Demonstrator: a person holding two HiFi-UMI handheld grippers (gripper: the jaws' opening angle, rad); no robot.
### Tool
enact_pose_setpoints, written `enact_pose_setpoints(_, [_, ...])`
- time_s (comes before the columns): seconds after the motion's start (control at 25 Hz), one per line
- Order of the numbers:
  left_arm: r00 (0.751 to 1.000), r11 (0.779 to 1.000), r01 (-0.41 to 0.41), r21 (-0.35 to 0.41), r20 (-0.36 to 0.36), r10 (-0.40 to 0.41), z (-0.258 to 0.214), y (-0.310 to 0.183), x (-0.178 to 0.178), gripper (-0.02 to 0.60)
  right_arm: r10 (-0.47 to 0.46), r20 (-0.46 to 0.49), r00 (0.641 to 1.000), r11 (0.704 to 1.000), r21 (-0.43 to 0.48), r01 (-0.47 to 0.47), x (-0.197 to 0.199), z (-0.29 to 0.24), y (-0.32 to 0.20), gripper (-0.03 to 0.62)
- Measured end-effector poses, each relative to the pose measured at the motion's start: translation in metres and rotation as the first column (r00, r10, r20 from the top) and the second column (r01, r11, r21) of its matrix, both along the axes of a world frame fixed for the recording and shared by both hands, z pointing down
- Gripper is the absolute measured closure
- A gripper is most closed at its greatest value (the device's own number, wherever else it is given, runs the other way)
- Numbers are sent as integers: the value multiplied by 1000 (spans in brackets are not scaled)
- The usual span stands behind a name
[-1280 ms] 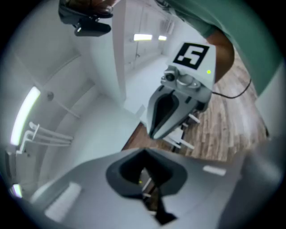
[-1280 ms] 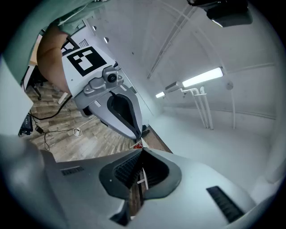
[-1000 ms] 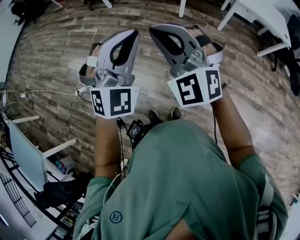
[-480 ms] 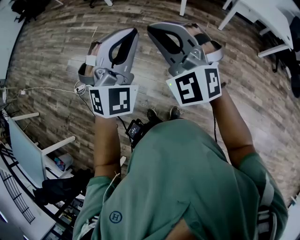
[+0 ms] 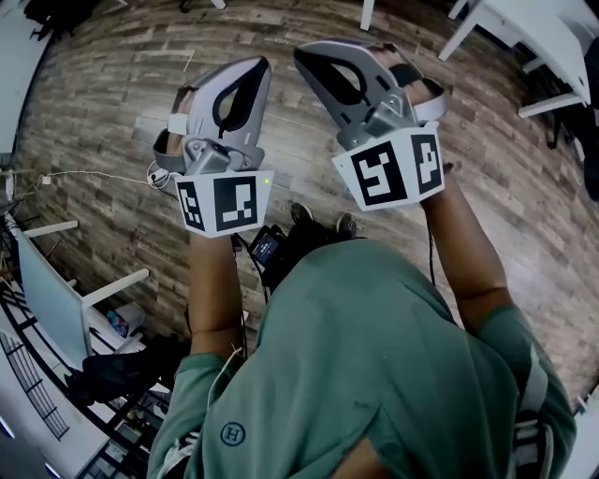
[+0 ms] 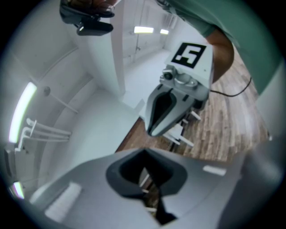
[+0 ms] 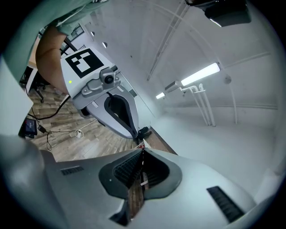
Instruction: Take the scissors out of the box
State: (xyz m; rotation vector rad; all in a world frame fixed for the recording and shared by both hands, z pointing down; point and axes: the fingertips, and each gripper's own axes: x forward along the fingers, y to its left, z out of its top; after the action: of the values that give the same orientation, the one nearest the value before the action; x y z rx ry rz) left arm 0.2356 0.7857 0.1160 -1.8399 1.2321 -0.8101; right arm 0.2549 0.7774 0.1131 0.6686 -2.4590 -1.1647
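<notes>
No box and no scissors show in any view. In the head view my left gripper (image 5: pixel 263 64) and my right gripper (image 5: pixel 299 52) are held side by side in front of the person's chest, high above the wooden floor (image 5: pixel 103 103). Their tips lie close together, apart from each other. Both have their jaws shut with nothing between them. The left gripper view looks past its own shut jaws (image 6: pixel 144 152) at the right gripper (image 6: pixel 176 100). Beyond its closed jaws (image 7: pixel 143 150), the right gripper view shows the left gripper (image 7: pixel 109 109).
White table legs (image 5: pixel 466 28) stand at the top right of the head view. A white desk (image 5: pixel 56 309) with a dark bag (image 5: pixel 122 374) beside it is at the lower left. A white cable (image 5: pixel 94 182) lies on the floor, and a black device (image 5: pixel 267 246) hangs near the person's shoes.
Both grippers have drifted slightly to the left and up in the head view. Their jaws stayed closed and empty.
</notes>
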Motion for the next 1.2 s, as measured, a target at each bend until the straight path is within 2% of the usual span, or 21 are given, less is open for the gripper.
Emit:
enact_pose_setpoints(0.36, [999,999,-31,-9,-10,30,4,-47,-35,583,35,-11,999,999,-20,-35,-33,8,-46,586])
enact_pose_setpoints(0.88, [993,994,-112,-8,-31,112,6,-115,-108,583,112,-18,994,994,-7,-112,-107,5,-115,587])
enact_pose_setpoints(1.2, [993,994,-112,-14,-42,112,8,-150,-122,583,106,-26,994,994,-17,-107,-123,8,-151,586])
